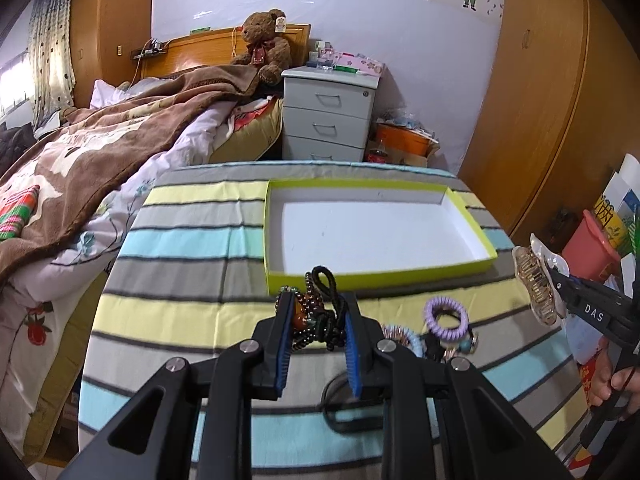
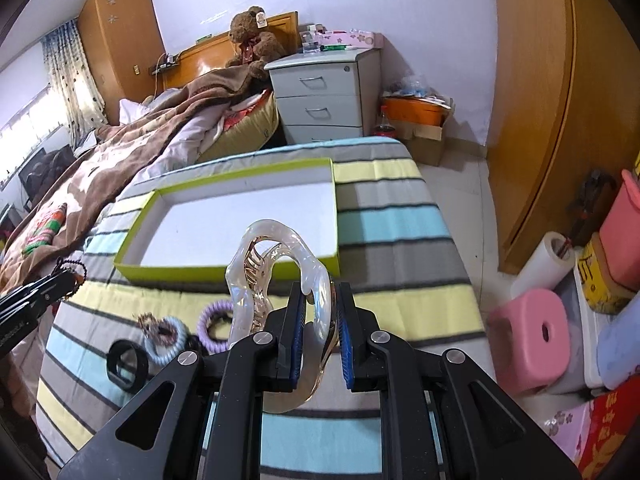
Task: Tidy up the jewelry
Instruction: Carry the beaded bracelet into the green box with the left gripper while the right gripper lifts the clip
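My left gripper (image 1: 316, 304) is shut on a tangle of beaded bracelets and a black cord (image 1: 320, 312), held above the striped cloth just in front of the lime-green tray (image 1: 380, 274). The tray's white floor is bare. My right gripper (image 2: 320, 296) is shut on a clear, amber-toothed hair claw clip (image 2: 276, 272), held above the cloth near the tray's front wall (image 2: 224, 272). The clip (image 1: 538, 284) and right gripper also show at the right of the left wrist view. The left gripper (image 2: 60, 284) shows at the left edge of the right wrist view.
On the cloth lie a purple coil hair tie (image 1: 446, 314), a light-blue coil tie (image 2: 168, 340), a black ring (image 2: 126, 364) and small ornaments. A bed (image 1: 80, 168) lies left, a white drawer unit (image 1: 328, 116) behind, a pink stool (image 2: 532, 340) and clutter right.
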